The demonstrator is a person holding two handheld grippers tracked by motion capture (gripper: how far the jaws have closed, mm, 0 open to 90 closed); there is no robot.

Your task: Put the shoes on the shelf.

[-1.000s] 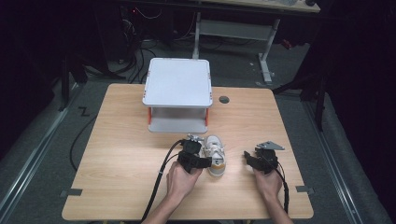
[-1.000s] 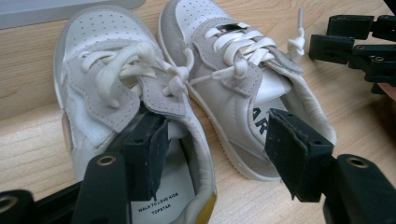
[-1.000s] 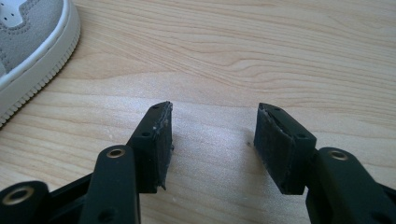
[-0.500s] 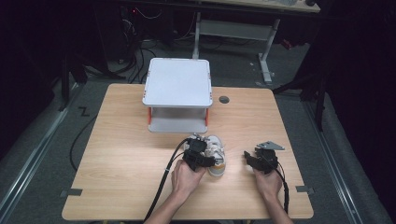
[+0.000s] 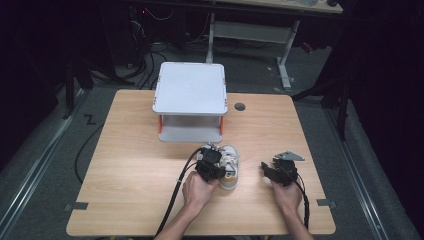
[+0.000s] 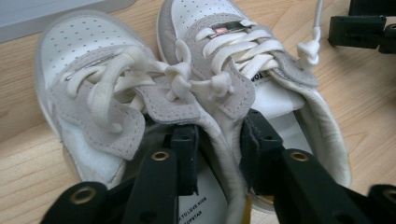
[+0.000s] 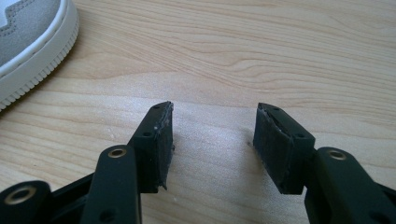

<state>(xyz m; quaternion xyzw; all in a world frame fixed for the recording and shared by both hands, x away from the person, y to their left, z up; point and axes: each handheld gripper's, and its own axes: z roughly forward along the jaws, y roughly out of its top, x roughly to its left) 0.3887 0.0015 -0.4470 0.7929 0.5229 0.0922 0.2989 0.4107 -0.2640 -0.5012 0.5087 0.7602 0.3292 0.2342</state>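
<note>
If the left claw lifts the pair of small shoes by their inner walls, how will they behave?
The small shoes look light, so probably easy to lift. Their padded collars seem soft and may fold between the left claw. Pinched together, both likely rise, toes drooping; loose laces may dangle.

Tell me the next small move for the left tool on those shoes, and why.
Probably lift a little. The left tool has just been closing, one jaw inside each shoe, pinching the inner walls of the pair of shoes together. A small lift would test the grip before carrying them. The right tool is open over bare table.
</note>
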